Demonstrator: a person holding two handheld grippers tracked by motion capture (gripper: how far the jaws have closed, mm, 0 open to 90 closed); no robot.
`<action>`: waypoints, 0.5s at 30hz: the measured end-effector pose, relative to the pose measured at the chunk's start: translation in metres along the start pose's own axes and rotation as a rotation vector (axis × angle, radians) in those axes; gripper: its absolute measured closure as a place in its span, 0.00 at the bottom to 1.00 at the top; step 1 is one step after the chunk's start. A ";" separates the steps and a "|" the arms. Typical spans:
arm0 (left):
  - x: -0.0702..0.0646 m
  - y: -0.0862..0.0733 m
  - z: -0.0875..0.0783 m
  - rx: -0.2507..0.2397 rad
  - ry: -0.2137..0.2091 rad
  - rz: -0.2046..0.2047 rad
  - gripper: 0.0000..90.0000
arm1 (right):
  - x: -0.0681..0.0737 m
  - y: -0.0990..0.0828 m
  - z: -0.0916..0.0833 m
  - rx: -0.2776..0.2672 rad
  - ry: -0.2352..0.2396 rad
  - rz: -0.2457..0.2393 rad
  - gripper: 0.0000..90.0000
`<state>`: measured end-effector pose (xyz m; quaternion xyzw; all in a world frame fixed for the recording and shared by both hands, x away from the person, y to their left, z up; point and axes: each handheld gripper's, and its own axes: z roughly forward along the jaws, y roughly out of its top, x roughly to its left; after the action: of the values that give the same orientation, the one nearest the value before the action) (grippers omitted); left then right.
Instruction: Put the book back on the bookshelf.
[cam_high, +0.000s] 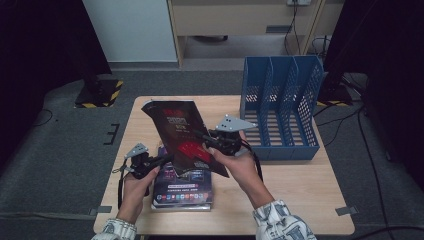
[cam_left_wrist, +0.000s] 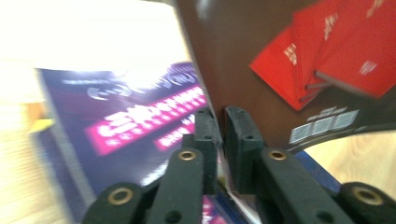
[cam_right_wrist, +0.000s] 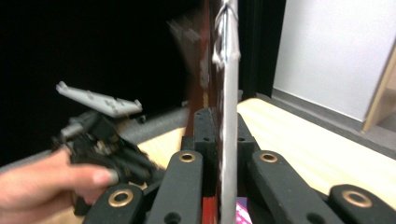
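A: High view first: how far along?

B: The dark magazine (cam_high: 180, 137) is lifted off the purple stack (cam_high: 182, 187), both tongs clamped on it, left tongs (cam_high: 162, 161) low, right tongs (cam_high: 204, 136) at its edge; filing it looks undone (my guess: the blue rack (cam_high: 280, 107)).

A: Left gripper view?

B: Jaws pinch the cover's edge (cam_left_wrist: 219, 119); the stack lies below.

A: Right gripper view?

B: Jaws grip the magazine edge-on; surface (cam_right_wrist: 299, 140) beyond; nothing blocks the rack.

No legible text on either magazine (cam_high: 180, 135).
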<state>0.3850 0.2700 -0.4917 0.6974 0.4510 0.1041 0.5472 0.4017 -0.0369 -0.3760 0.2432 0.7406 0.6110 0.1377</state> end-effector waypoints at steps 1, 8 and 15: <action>0.001 0.001 -0.004 -0.006 0.014 0.018 0.96 | 0.000 -0.001 0.000 0.008 -0.005 -0.001 0.96; -0.003 0.005 -0.010 0.005 0.089 0.085 0.96 | -0.002 -0.006 0.006 0.027 -0.010 -0.005 0.95; -0.006 0.007 -0.013 -0.009 0.123 0.130 0.97 | -0.010 -0.010 0.004 0.044 -0.028 0.008 0.94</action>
<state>0.3763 0.2744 -0.4786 0.7150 0.4372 0.1839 0.5136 0.4099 -0.0405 -0.3874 0.2578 0.7510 0.5916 0.1402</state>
